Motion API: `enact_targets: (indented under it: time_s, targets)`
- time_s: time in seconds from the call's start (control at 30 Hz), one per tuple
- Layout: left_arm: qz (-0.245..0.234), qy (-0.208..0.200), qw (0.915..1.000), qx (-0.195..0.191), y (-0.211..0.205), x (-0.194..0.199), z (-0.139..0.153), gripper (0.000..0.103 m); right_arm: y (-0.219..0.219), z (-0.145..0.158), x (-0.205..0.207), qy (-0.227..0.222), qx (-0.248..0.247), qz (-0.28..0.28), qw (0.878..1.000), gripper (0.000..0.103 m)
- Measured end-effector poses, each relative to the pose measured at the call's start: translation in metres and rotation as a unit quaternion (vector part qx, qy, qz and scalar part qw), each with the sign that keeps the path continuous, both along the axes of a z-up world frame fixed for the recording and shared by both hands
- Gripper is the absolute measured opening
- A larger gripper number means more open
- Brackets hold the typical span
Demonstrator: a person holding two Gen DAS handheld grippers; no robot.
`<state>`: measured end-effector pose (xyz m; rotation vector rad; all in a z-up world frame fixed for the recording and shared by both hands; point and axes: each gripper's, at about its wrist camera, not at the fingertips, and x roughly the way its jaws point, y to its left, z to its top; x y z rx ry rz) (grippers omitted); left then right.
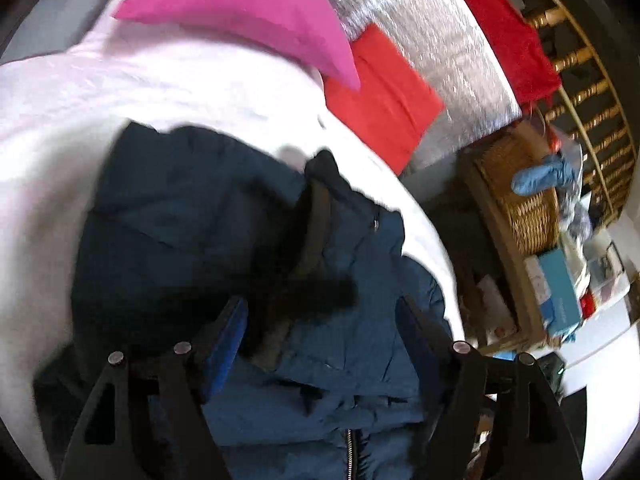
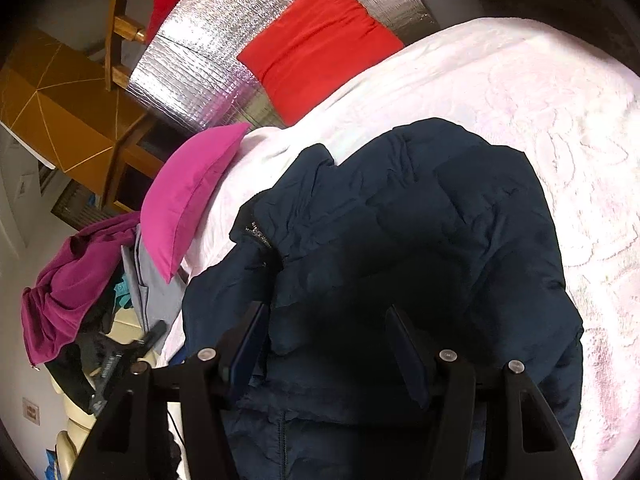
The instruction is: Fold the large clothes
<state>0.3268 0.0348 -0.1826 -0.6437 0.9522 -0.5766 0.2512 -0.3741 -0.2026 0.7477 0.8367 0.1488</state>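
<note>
A dark navy puffer jacket [image 1: 192, 216] lies crumpled on a pale pink bedspread [image 1: 120, 92]; it also shows in the right wrist view [image 2: 420, 220]. Its zipper runs down near the bottom of both views. My left gripper [image 1: 322, 312] is open just above the jacket's blue front panel and collar, holding nothing. My right gripper [image 2: 326, 320] is open over the jacket's dark folded body, holding nothing. The fabric under each gripper is in shadow.
A magenta pillow [image 1: 248, 12] and a red pillow [image 1: 380, 100] lie at the head of the bed against silver foil padding [image 1: 440, 52]. A wicker basket [image 1: 520, 192] and boxes stand beside the bed. A purple garment pile [image 2: 72, 280] sits off the bed's edge.
</note>
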Motion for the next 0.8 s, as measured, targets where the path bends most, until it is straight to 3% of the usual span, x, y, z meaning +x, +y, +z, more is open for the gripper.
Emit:
enact_targets:
  time_s: [0.1,0.17,0.27,0.37,0.4,0.5,0.57,0.63,0.77,0.8]
  targets:
    - [-0.017,-0.034,0.9992,0.010,-0.018,-0.007,0.007,0.074,-0.001,0.002,-0.001,-0.005,-0.002,-0.006,1.000,0.064]
    - [-0.035,-0.059,0.9976,0.000,-0.032,-0.015,0.017,0.065,-0.003,0.003,-0.002,-0.008,-0.002,-0.014,1.000,0.064]
    - [-0.078,-0.114,0.9904,-0.004,-0.059,-0.036,0.041,0.065,-0.008,0.004,-0.003,-0.013,-0.001,-0.028,1.000,0.064]
    - [-0.138,-0.187,0.9722,-0.023,-0.090,-0.071,0.075,0.066,-0.014,0.007,-0.006,-0.017,-0.010,-0.046,0.999,0.064]
    - [-0.169,-0.210,0.9624,-0.034,-0.102,-0.086,0.086,0.067,-0.017,0.009,-0.007,-0.018,-0.012,-0.053,0.998,0.064]
    - [-0.218,-0.253,0.9415,-0.047,-0.117,-0.111,0.108,0.069,-0.029,0.011,-0.013,-0.022,-0.004,-0.071,0.997,0.064]
    - [-0.225,-0.274,0.9344,-0.036,-0.115,-0.120,0.116,0.077,-0.036,0.011,-0.016,-0.022,0.000,-0.079,0.997,0.064]
    - [-0.204,-0.280,0.9378,-0.018,-0.107,-0.116,0.118,0.077,-0.041,0.011,-0.018,-0.021,0.004,-0.087,0.996,0.064]
    - [-0.098,-0.232,0.9676,0.018,-0.057,-0.086,0.101,0.079,-0.054,0.011,-0.022,-0.017,0.022,-0.098,0.995,0.065]
    - [-0.070,-0.215,0.9738,0.027,-0.046,-0.078,0.094,0.079,-0.057,0.011,-0.023,-0.018,0.030,-0.100,0.994,0.070]
